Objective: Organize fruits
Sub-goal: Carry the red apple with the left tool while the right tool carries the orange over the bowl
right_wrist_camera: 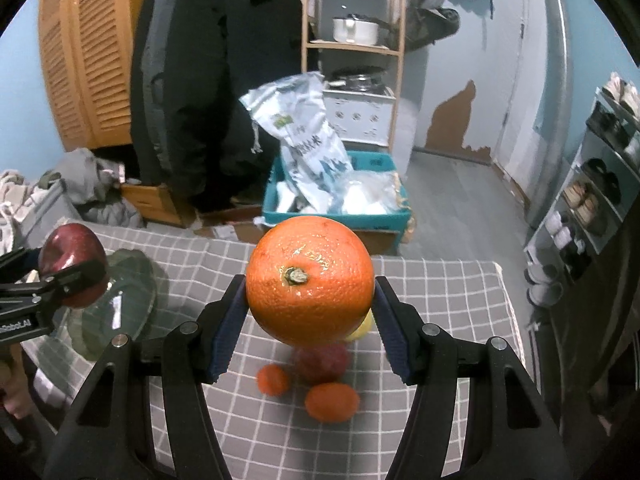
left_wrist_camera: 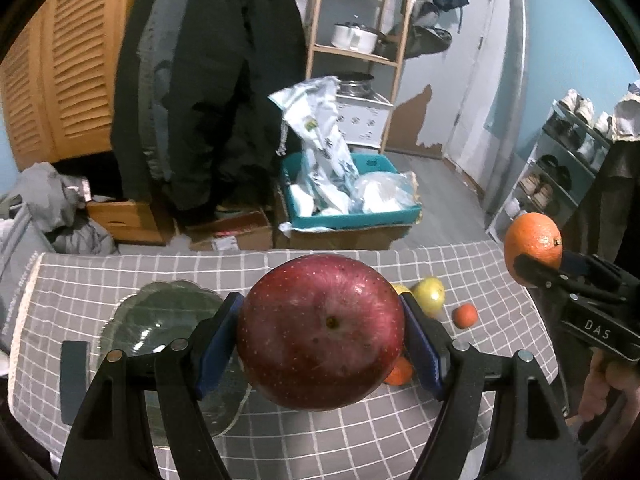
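My left gripper (left_wrist_camera: 322, 334) is shut on a big red apple (left_wrist_camera: 320, 332) and holds it above the table, right of a clear glass plate (left_wrist_camera: 160, 320). The apple also shows in the right wrist view (right_wrist_camera: 72, 264), over the plate (right_wrist_camera: 120, 304). My right gripper (right_wrist_camera: 308, 316) is shut on a large orange (right_wrist_camera: 310, 280), held above the table; the orange also shows in the left wrist view (left_wrist_camera: 532, 246). On the grey checked cloth (right_wrist_camera: 440, 300) lie a yellow fruit (left_wrist_camera: 430, 294), a red fruit (right_wrist_camera: 322, 362) and two small oranges (right_wrist_camera: 331, 402) (right_wrist_camera: 273, 379).
The table's far edge (left_wrist_camera: 280, 252) drops to a floor with a teal box of bags (left_wrist_camera: 352, 196), cardboard boxes and a wooden shelf (left_wrist_camera: 356, 52). A shoe rack (right_wrist_camera: 592, 200) stands at the right. A dark coat (left_wrist_camera: 208, 80) hangs behind.
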Motion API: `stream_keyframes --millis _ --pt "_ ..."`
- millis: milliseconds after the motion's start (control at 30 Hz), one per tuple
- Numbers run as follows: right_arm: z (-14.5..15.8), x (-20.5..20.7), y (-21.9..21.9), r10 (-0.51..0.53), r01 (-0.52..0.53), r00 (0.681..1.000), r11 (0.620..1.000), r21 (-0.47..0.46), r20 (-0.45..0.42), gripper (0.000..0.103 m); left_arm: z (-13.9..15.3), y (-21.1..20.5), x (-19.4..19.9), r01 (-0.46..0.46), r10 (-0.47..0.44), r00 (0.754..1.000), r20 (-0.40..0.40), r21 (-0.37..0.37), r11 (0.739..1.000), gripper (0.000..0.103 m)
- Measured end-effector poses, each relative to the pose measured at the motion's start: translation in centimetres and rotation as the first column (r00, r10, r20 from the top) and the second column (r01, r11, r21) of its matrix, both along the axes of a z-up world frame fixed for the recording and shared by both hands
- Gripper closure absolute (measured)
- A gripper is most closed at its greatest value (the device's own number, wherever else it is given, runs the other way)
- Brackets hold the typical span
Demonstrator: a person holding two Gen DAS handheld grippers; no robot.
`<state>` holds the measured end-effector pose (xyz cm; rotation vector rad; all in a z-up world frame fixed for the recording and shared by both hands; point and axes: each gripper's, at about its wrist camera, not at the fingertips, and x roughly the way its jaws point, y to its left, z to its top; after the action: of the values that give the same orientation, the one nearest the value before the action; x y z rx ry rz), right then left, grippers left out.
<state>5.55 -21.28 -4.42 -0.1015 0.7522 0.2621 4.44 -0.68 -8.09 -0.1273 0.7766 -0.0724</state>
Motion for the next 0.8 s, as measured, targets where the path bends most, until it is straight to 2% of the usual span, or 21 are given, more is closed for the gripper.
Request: stream_keyframes --millis 433,800 --pt "0.7 0.7 6.4 0.103 -0.103 0.995 0.995 0.005 0.003 0.041 0.1 5.8 -1.4 -0.126 0.126 0.992 0.010 0.014 0.992 0.025" --pt "-0.7 1.9 12.7 0.203 -0.202 0.978 0.979 0.029 -0.052 0.041 -0.9 10.7 -2.3 -0.220 0.220 0.975 -0.017 0.026 0.975 0.025"
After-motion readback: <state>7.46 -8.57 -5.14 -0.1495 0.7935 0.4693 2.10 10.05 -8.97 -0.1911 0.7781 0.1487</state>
